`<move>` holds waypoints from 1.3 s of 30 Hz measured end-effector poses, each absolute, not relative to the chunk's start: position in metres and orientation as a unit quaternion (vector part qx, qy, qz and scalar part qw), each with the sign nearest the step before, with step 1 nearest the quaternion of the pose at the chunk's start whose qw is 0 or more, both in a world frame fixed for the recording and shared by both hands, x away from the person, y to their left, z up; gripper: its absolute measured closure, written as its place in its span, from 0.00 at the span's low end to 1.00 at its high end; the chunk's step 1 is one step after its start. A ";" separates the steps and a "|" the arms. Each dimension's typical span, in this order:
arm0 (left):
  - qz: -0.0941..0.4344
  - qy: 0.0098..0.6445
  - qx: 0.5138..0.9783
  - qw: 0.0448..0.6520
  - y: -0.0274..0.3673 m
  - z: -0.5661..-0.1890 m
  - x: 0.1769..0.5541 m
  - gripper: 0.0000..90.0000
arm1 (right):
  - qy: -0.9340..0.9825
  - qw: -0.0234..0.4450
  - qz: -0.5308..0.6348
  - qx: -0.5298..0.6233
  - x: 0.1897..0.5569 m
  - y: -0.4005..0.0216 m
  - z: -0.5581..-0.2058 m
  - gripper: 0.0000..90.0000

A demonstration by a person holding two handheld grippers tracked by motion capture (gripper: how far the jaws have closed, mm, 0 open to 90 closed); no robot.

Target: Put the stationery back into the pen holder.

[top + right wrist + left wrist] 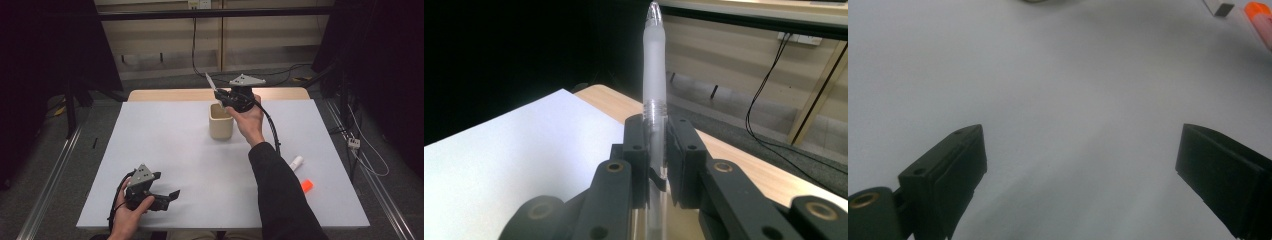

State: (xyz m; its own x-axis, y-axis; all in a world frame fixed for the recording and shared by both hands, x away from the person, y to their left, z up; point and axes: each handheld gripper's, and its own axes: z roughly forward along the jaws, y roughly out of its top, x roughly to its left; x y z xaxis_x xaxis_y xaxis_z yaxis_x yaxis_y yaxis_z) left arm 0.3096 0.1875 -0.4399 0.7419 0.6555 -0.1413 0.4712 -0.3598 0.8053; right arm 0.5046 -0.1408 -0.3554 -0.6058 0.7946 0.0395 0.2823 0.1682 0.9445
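My right hand-held gripper is clenched on a clear pen, its jaws pinching the barrel so the tip points up and away. I hold it just above the beige cup that stands at the far middle of the white tabletop. My left hand-held gripper rests low near the front left edge, jaws spread wide and grasping nothing. A white marker and an orange cap lie at the right.
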 end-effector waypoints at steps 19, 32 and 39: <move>0.101 0.342 0.820 0.448 0.187 -0.440 0.309 0.07 | 0.726 0.219 0.513 0.403 0.506 -0.149 -0.379 0.72; 0.101 0.342 0.820 0.448 0.187 -0.439 0.309 0.07 | 0.722 0.232 0.501 0.417 0.488 -0.160 -0.364 0.24; 0.105 0.346 0.814 0.455 0.188 -0.439 0.310 0.07 | 0.744 0.228 0.473 0.413 0.473 -0.165 -0.360 0.12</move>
